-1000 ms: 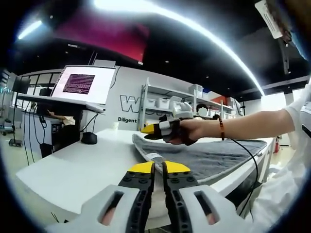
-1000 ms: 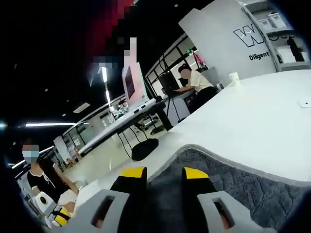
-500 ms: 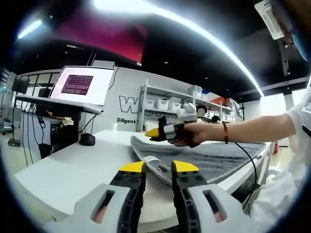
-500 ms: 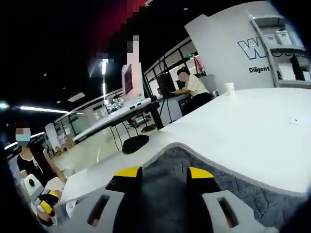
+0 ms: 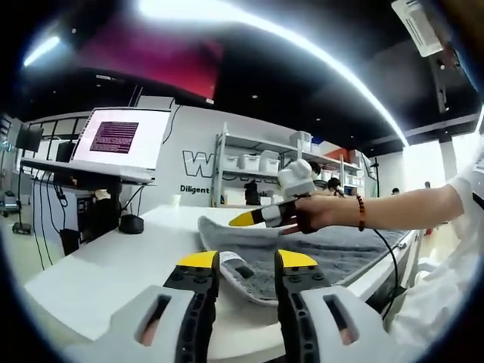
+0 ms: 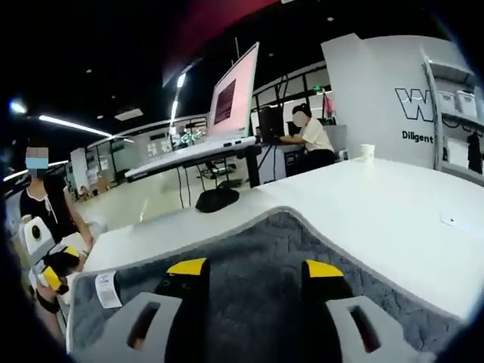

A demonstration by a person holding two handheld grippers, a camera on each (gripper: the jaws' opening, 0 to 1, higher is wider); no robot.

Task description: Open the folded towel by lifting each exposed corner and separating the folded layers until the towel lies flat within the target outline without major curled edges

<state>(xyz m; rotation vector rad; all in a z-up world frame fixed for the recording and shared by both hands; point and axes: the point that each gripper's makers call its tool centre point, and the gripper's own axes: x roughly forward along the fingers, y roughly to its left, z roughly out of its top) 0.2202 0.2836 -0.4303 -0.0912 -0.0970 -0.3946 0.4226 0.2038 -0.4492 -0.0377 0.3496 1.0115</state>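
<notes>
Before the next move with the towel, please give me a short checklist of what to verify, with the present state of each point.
1. Left tongs open: ok, gap between the yellow tips.
2. Right tongs open: ok, tips wide apart.
3. Grey towel on the white table: ok.
4. Near towel edge flat: not ok, it looks lifted and curled in front of the left tongs.
5. Care label corner exposed: ok, seen in the right gripper view.
6. Towel inside the target outline: cannot tell, no outline visible.
</notes>
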